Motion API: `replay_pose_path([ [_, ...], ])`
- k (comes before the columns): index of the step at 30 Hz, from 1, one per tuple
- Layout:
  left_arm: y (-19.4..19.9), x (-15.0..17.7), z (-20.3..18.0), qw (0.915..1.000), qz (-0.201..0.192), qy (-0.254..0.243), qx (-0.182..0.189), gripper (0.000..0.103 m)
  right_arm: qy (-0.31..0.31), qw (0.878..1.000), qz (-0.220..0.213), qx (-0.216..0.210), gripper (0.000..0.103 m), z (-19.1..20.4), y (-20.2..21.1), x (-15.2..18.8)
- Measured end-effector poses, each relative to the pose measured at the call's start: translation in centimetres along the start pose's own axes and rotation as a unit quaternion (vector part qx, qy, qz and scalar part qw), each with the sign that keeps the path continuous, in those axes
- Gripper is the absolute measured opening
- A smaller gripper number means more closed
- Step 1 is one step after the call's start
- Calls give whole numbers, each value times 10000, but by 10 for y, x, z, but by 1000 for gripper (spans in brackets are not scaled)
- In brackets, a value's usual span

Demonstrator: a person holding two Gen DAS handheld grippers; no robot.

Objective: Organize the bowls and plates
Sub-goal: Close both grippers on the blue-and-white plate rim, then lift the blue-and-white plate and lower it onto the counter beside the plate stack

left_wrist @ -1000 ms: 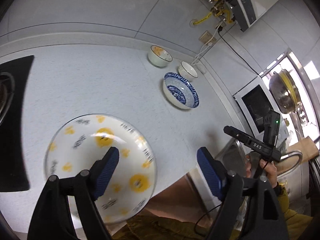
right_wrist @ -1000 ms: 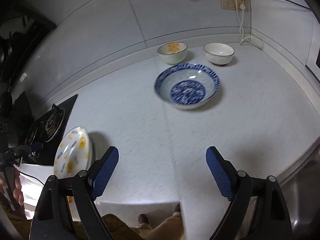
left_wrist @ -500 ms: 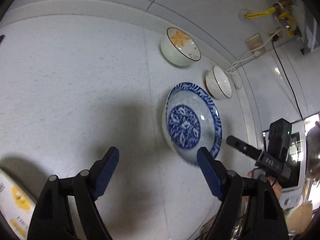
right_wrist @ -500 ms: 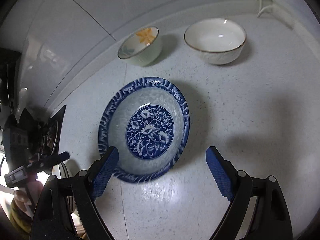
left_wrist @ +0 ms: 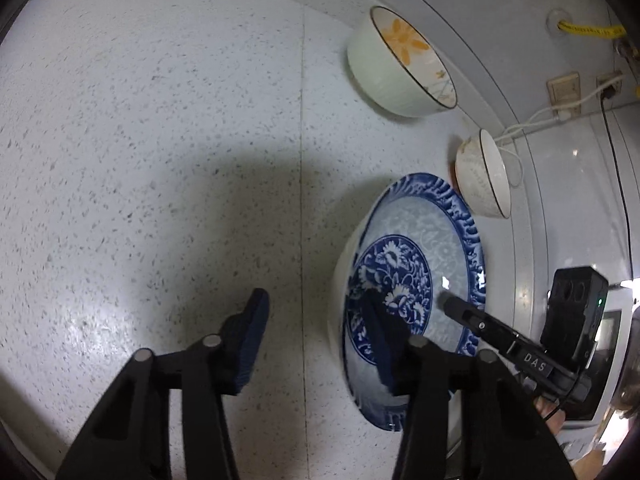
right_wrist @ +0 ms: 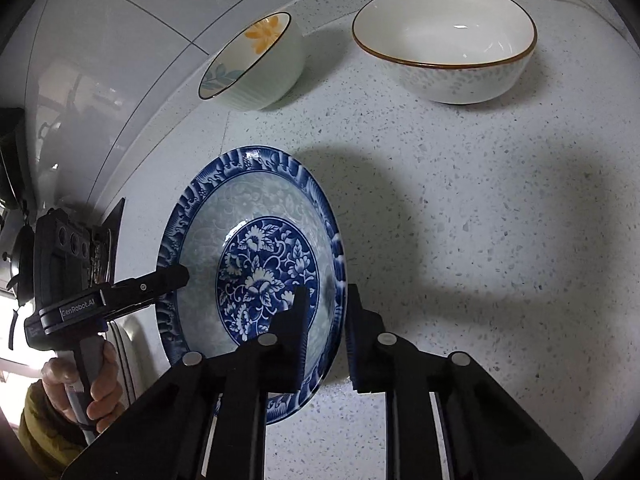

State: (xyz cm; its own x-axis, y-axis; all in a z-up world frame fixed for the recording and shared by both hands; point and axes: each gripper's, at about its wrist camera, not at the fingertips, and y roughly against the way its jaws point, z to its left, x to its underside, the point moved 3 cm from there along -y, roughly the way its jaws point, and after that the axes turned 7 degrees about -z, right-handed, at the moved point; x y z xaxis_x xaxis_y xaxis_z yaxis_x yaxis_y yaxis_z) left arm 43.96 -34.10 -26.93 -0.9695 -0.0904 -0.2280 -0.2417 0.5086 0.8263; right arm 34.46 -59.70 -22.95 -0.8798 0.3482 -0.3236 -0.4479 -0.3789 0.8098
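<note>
A blue-and-white patterned bowl sits on the speckled counter. My left gripper straddles its left rim, one finger inside, one outside, with a gap still showing. My right gripper straddles its right rim, jaws nearly closed on it. A small bowl with an orange flower and a white bowl with a brown rim stand behind, near the wall.
The wall with sockets and a white cable runs close behind the bowls. A stove corner lies left. A microwave stands at the right.
Both grippers have come down onto the blue bowl and narrowed around opposite sides of its rim. The yellow-spotted plate has left the left wrist view.
</note>
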Motion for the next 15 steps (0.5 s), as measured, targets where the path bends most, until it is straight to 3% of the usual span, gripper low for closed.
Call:
replay_pose_path([
  [2, -5, 1, 0, 9999, 89, 39, 123, 20, -30, 10000, 4, 10, 9, -3, 1, -1],
  [5, -5, 3, -4, 9996, 137, 55, 257, 8, -38, 10000, -13, 66, 9, -3, 1, 0],
  [11, 6, 14, -3, 9996, 200, 111, 183, 8, -4, 9997, -56, 230, 7, 7, 5, 3],
  [15, 39, 22, -8, 9995, 77, 68, 294, 8, 92, 9997, -168, 132, 7, 27, 27, 15],
])
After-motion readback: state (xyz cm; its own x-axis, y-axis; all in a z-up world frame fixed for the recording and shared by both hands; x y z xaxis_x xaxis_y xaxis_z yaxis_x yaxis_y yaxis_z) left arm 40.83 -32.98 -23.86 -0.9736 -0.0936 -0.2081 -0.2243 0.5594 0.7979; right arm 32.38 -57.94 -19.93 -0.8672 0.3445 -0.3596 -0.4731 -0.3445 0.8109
